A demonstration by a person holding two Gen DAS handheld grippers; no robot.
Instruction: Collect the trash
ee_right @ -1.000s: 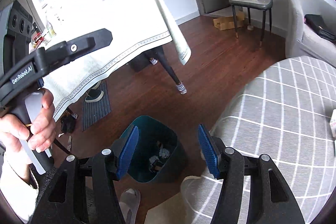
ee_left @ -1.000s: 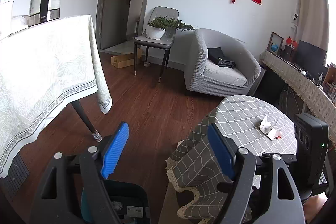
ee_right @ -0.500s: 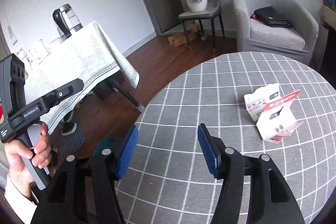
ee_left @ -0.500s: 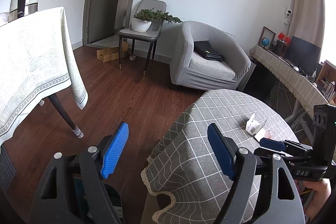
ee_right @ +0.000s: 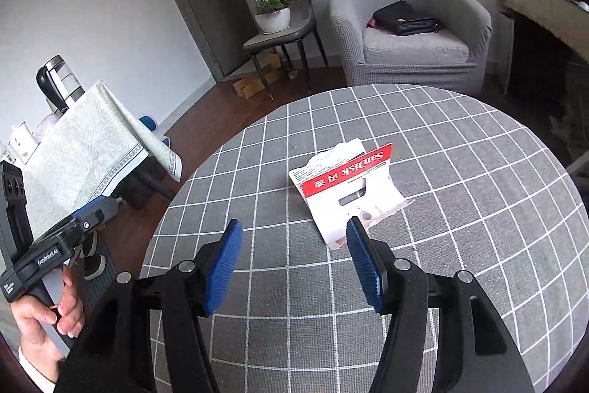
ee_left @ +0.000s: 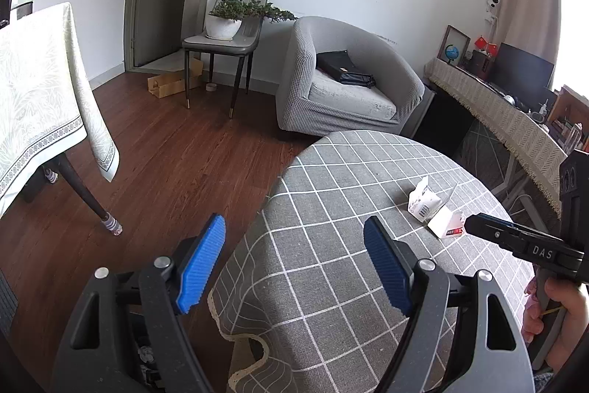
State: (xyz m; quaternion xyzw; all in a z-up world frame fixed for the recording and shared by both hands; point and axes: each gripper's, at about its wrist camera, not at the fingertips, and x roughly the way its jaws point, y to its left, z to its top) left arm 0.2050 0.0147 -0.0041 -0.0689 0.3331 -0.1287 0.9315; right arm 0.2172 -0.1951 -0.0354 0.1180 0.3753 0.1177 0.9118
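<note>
- Reaching for the torn white-and-red SanDisk packaging [ee_right: 349, 188] with the right gripper [ee_right: 294, 262], jaws spread wide and holding nothing
- Lying near the middle of the round checked bench [ee_right: 460, 245], just ahead of the right-hand blue pad [ee_right: 362, 267] and a little off to its side, the near corner of the card close to that pad
- Needing, by the look of it, a small shift to the right so the card sits between both pads before closing
- Folded and partly standing up, so likely best pinching the raised red-topped flap rather than scraping along the cloth
- Being thin card, probably crushing or sliding under a hasty squeeze; closing gently and squarely
- Hanging back at the bench edge, the left gripper [ee_left: 294, 264], jaws likewise apart and empty, above cloth and wooden floor [ee_left: 165, 172]
- Showing the same packaging [ee_left: 436, 210] in the left view beside the right gripper's tip
</note>
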